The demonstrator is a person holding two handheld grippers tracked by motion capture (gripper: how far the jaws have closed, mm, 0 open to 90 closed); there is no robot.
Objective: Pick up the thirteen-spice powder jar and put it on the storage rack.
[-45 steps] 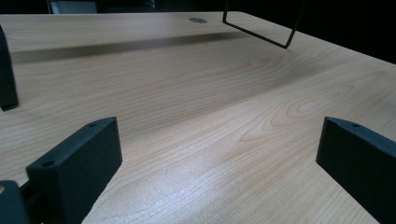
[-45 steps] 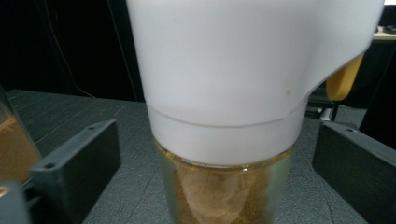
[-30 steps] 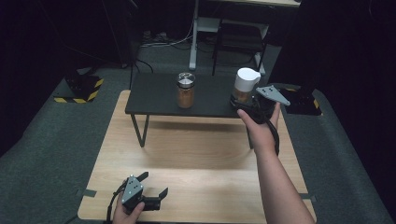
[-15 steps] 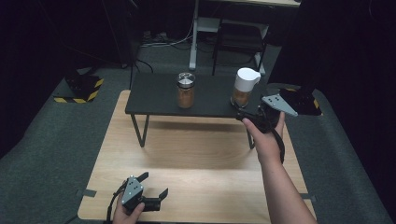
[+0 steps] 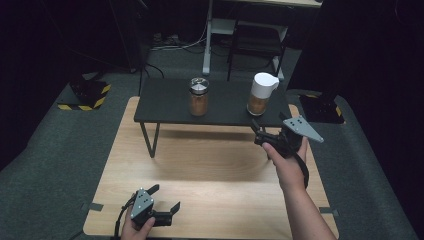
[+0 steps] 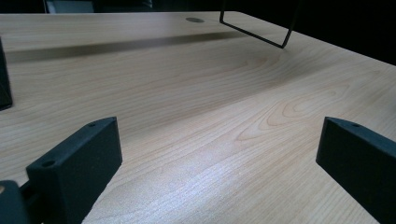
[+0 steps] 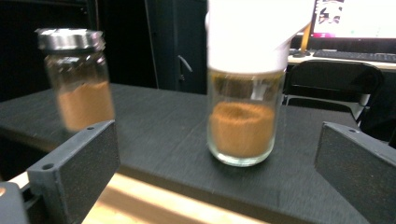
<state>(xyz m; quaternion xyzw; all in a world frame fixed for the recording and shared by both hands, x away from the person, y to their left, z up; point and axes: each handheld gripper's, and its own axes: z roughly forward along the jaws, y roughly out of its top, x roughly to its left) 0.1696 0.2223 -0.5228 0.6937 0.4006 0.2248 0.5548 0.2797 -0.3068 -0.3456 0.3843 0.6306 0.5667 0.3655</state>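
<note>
1. We find the right claw (image 5: 263, 136) wide open and holding nothing, poised just before the front edge of the black shelf (image 5: 170, 107), toward its right end.
2. The white-capped jar (image 5: 261, 94) of brown powder stands upright near the shelf's right end, framed between the jaws in the right gripper view, apart from them.
3. The metal-lidded jar (image 5: 198, 96) stands upright mid-shelf, well apart from the first.
4. The left claw (image 5: 162, 203) rests open and empty near the counter's (image 5: 210, 165) front left corner.
5. We judge a grasp is in hand: advance level, centre the glass body below the cap, and close gently to avoid tipping.
</note>
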